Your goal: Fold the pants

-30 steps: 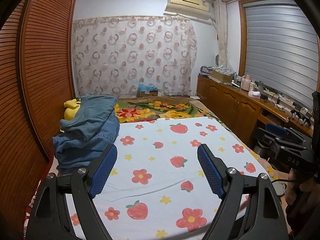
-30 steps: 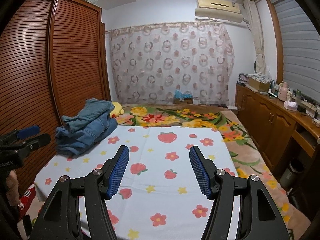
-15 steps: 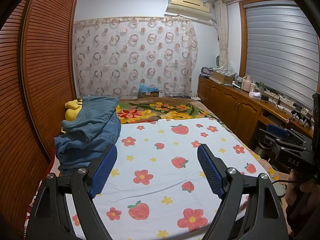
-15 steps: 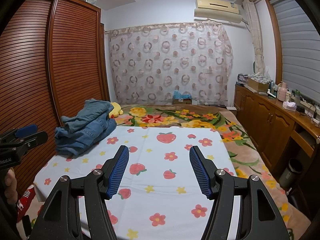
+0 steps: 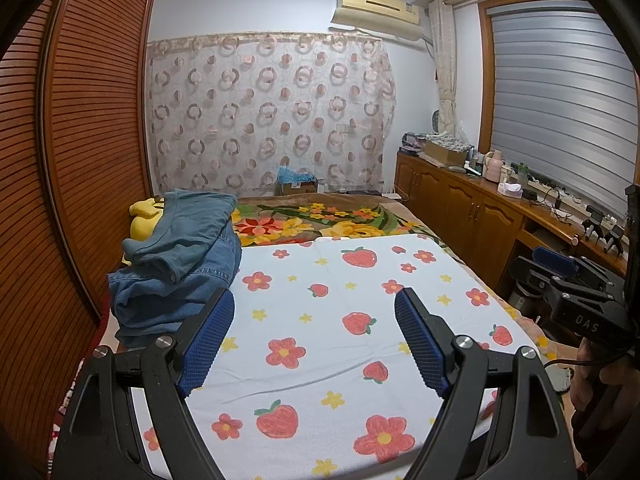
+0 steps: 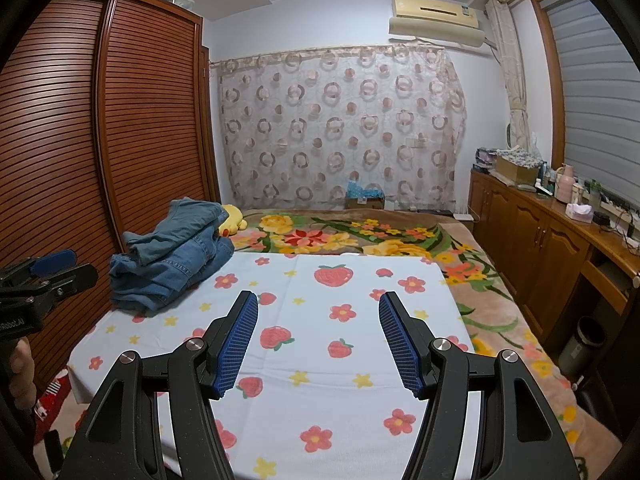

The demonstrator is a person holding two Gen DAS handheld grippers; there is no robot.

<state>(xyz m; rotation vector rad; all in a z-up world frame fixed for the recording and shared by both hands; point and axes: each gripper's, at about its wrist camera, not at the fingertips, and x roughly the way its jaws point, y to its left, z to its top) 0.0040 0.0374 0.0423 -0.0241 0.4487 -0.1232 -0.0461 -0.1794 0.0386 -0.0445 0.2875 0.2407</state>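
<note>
While unfolded: pants heaped far left on bed, awaiting pickup.
Left hand-held gripper: jaws apart, empty.
Right hand-held gripper: jaws apart, empty, ready.

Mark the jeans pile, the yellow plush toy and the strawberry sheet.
jeans pile (image 5: 176, 264), left wrist view, on the denim in the middle of the heap.
yellow plush toy (image 6: 234, 216), right wrist view, on its exposed yellow body behind the jeans.
strawberry sheet (image 6: 320, 304), right wrist view, on a bare white patch.
</note>
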